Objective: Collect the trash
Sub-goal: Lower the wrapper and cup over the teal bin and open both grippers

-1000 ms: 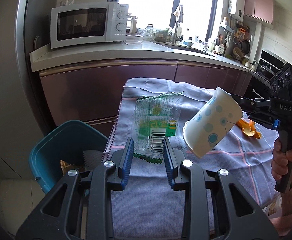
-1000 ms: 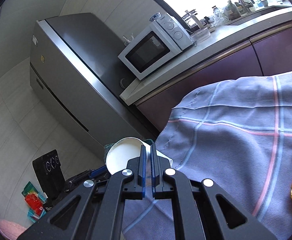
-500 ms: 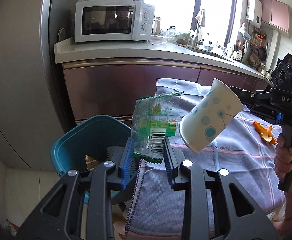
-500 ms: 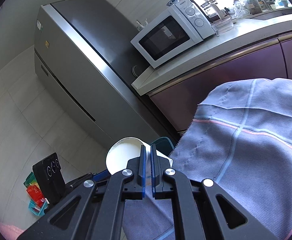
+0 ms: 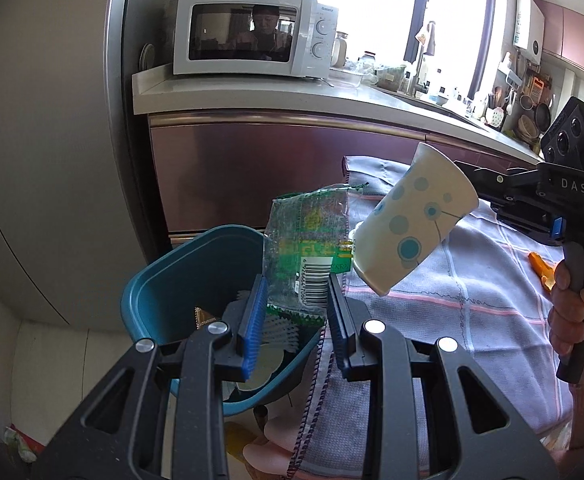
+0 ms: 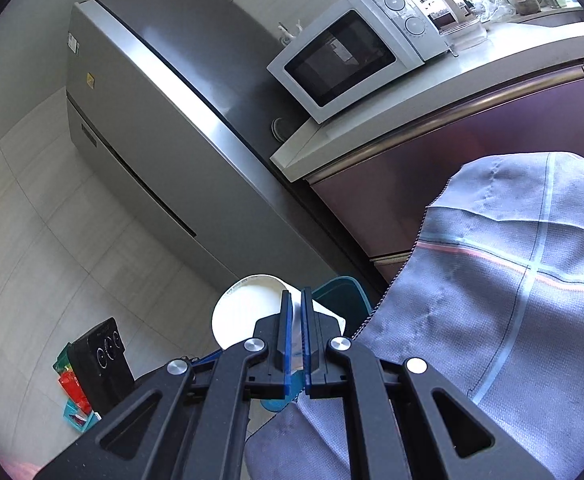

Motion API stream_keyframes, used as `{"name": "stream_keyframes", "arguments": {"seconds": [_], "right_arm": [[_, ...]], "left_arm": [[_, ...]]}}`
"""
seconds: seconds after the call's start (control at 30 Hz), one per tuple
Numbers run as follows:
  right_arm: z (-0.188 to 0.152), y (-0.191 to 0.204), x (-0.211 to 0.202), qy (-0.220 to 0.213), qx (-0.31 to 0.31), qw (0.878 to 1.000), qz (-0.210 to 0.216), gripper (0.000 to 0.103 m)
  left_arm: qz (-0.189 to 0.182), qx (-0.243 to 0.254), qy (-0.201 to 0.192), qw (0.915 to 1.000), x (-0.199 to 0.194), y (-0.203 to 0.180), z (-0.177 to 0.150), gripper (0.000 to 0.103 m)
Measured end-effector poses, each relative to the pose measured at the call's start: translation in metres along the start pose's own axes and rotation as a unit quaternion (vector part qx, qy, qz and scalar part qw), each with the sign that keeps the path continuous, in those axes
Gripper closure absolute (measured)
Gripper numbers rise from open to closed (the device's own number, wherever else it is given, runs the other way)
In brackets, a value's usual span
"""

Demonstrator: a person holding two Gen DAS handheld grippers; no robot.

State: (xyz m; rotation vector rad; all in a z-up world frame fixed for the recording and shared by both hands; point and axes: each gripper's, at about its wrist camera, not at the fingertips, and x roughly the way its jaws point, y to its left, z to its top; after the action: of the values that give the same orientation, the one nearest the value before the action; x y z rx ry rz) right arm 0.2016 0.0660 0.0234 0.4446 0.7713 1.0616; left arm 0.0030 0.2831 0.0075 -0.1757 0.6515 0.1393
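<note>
My left gripper [image 5: 294, 300] is shut on a clear and green plastic wrapper [image 5: 308, 248] with a barcode, held above the right rim of the blue trash bin [image 5: 160, 280]. My right gripper [image 6: 297, 312] is shut on the rim of a white paper cup with blue dots [image 5: 412, 228], tilted, over the table's left edge beside the wrapper. In the right wrist view the cup's white inside [image 6: 248, 312] shows above the bin [image 6: 344, 292]. An orange peel [image 5: 542, 268] lies on the cloth at the right.
The bin stands on the floor left of the table with the grey checked cloth [image 5: 472, 300] and holds several pieces of paper trash [image 5: 276, 328]. Behind are purple cabinets [image 5: 272, 168], a microwave [image 5: 252, 36] and a steel fridge [image 6: 152, 140].
Both grippers have moved left with their loads. The wrapper is now over the bin's rim and the cup is at the table's left edge. The bin fills more of the left wrist view.
</note>
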Motion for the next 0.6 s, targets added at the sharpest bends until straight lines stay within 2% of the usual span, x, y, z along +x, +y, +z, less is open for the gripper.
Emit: {"name": "stream_keyframes", "arguments": {"seconds": [0.6], "right_arm": [[0.004,-0.005,0.051,0.033,0.003,0.999,-0.017,0.1]], "left_arm": [[0.029,-0.026,0.025,0.9989,0.029,0.029,-0.003,0.074]]}}
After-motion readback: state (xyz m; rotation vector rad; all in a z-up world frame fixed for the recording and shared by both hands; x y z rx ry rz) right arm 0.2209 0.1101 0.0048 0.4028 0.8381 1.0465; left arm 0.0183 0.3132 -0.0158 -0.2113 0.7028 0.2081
